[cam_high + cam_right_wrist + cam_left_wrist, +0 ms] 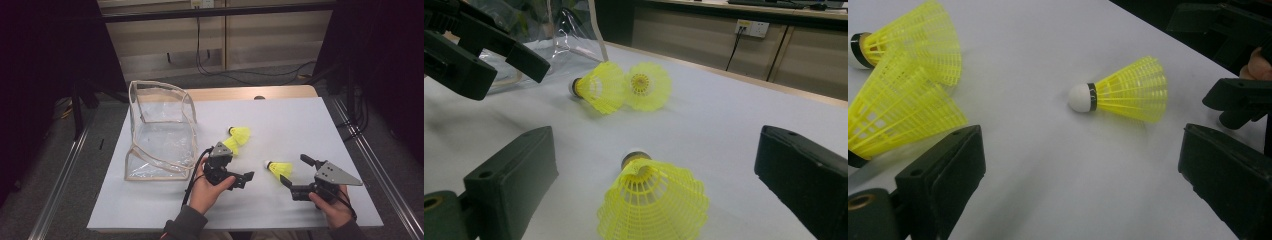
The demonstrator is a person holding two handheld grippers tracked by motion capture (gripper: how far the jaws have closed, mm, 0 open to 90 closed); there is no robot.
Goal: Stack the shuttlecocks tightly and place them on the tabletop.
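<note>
Lone yellow shuttlecock (pixel 280 169) lies on its side on the white table top (pixel 280 125), white cork toward the left in the high view, skirt toward the right gripper (pixel 296 176); it sits between the two grippers, nearer the right one, touching neither; in the right gripper view it lies just ahead of the black jaws, skirt toward the camera.

Right gripper: jaws stand wide apart, nothing between the pads; the shuttlecock rests on the table in front of the gap, not pressed.

Left gripper (pixel 245 179): jaws also spread wide and empty; in the left gripper view the same shuttlecock (pixel 1122 91) lies ahead, apart from both jaws.

Two more yellow shuttlecocks (pixel 237 139) lie together farther back, skirts touching, one overlapping the other; they sit just beyond the left gripper's body.

Clear plastic bag (pixel 159 131) with pale trim stands at the table's left part, well apart from the lone shuttlecock; mouth side not certain.

Nothing lies between either gripper and the lone shuttlecock.
</note>
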